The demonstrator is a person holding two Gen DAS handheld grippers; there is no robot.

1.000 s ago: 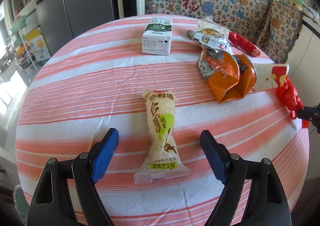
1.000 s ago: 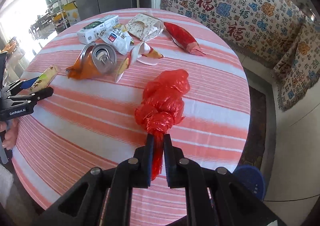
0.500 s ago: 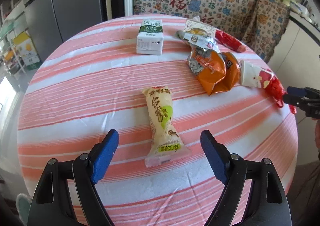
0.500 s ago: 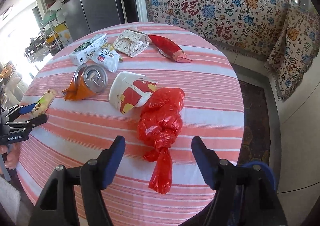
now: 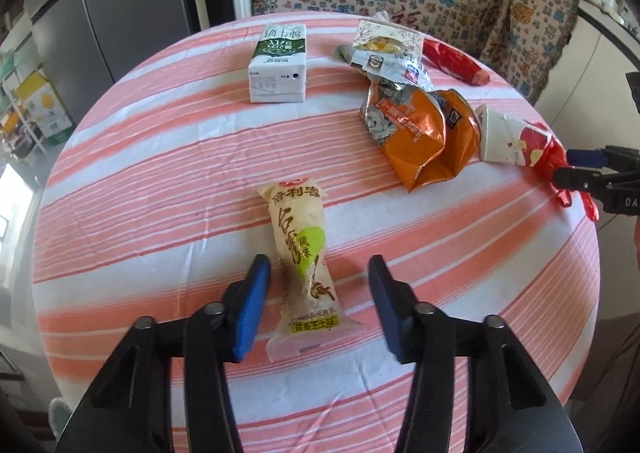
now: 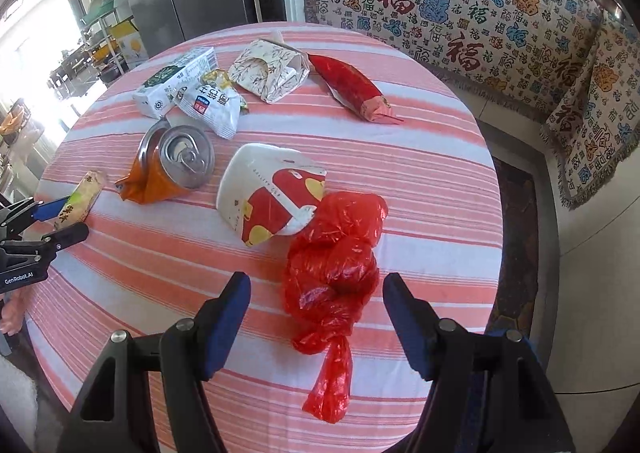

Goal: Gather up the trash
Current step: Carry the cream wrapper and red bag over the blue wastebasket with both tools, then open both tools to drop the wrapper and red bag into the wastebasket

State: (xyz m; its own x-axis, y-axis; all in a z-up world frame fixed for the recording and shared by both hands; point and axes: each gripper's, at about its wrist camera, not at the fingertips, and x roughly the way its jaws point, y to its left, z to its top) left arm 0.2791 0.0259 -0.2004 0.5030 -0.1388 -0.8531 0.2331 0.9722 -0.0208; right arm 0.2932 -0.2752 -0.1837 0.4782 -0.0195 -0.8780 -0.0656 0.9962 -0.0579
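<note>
Striped table (image 5: 160, 157) — crushed cup (image 6: 272, 193), knotted bag (image 6: 332, 269)

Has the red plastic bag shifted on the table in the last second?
Yes. The red plastic bag now lies against the crushed paper cup, released by the open right gripper.

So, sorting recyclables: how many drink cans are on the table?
1: the can lies on its side mid-table, beside the paper cup. Others may hide under wrappers.

Glossy crinkled plastic bag (image 6: 334, 265)
</note>
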